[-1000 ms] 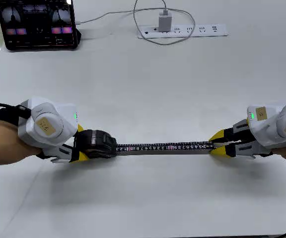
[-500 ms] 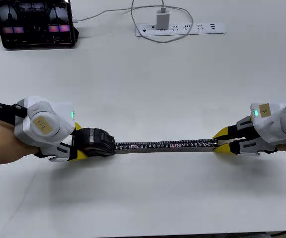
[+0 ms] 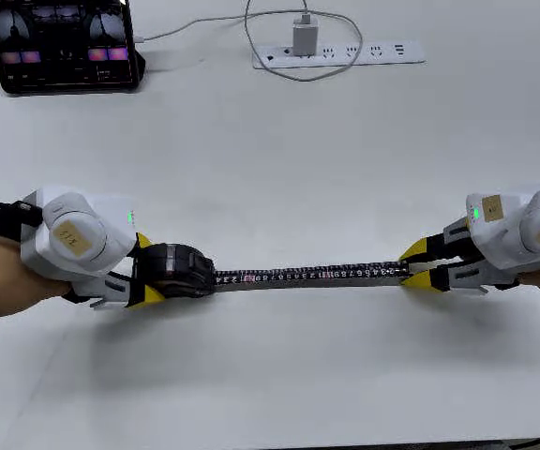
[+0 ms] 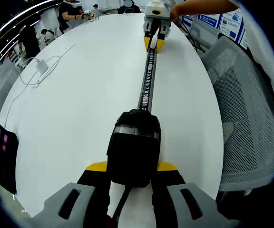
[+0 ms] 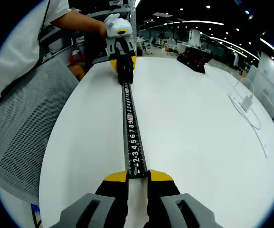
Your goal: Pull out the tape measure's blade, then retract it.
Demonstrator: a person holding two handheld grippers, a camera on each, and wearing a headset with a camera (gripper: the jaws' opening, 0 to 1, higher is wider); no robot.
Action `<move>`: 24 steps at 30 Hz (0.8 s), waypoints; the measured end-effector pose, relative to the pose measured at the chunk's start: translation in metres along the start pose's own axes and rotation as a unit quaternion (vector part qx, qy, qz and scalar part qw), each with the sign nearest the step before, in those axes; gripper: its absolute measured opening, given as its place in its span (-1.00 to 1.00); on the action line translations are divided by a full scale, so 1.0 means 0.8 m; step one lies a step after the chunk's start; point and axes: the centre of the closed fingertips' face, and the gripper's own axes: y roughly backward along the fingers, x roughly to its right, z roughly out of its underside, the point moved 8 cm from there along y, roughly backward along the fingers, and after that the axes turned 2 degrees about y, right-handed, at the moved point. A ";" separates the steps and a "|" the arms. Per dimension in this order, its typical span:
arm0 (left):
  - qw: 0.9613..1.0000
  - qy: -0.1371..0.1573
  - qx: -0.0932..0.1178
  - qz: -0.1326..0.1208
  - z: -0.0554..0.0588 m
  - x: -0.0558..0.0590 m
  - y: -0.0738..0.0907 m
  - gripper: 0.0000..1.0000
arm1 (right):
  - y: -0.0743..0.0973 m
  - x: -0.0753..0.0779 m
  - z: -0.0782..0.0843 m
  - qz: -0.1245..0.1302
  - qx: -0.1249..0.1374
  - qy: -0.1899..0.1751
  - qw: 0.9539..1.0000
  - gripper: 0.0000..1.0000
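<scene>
Two grips: left gripper (image 3: 148, 269) fingers clamp the tape measure (image 3: 181, 270), right gripper (image 3: 413, 266) fingers pinch its blade (image 3: 307, 274).

Blade (image 3: 312, 274) across the worktop (image 3: 279, 169)
Case (image 3: 178, 270) in the left hand-held gripper (image 3: 149, 269), blade tip in the right hand-held gripper (image 3: 413, 265).

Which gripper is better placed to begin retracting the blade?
Probably the right gripper: it pinches the free end of the blade and can guide it back toward the case, which the left gripper clamps.
</scene>
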 end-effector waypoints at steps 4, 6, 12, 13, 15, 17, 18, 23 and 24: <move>1.000 -0.001 0.001 0.000 0.000 0.000 0.000 -0.43 | 0.001 -0.001 0.001 0.002 -0.001 0.000 1.000 -0.77; 1.000 -0.004 0.000 -0.001 0.000 0.000 0.000 -0.43 | 0.001 -0.001 0.001 0.003 -0.002 0.000 1.000 -0.77; 1.000 0.004 -0.005 -0.003 0.000 0.001 -0.001 -0.41 | 0.002 -0.002 0.002 0.003 -0.003 -0.004 1.000 -0.77; 1.000 0.004 -0.007 -0.002 0.000 0.002 -0.001 -0.39 | 0.003 -0.002 0.002 0.003 -0.003 -0.005 1.000 -0.76; 1.000 0.008 -0.009 -0.001 0.001 0.002 -0.003 -0.24 | 0.005 -0.001 0.001 0.006 0.001 -0.014 1.000 -0.72; 1.000 0.009 -0.009 -0.003 0.001 0.002 -0.003 -0.16 | 0.006 -0.001 -0.001 0.007 0.006 -0.014 1.000 -0.67; 1.000 0.008 -0.008 -0.002 0.001 0.003 -0.003 -0.18 | 0.006 -0.002 -0.001 0.004 0.007 -0.016 1.000 -0.66; 1.000 0.009 -0.006 -0.006 0.002 0.003 -0.003 -0.15 | 0.005 -0.003 -0.001 0.005 0.004 -0.017 1.000 -0.61; 1.000 0.009 -0.006 -0.005 0.002 0.003 -0.003 -0.15 | 0.005 -0.003 -0.001 0.005 0.005 -0.018 1.000 -0.61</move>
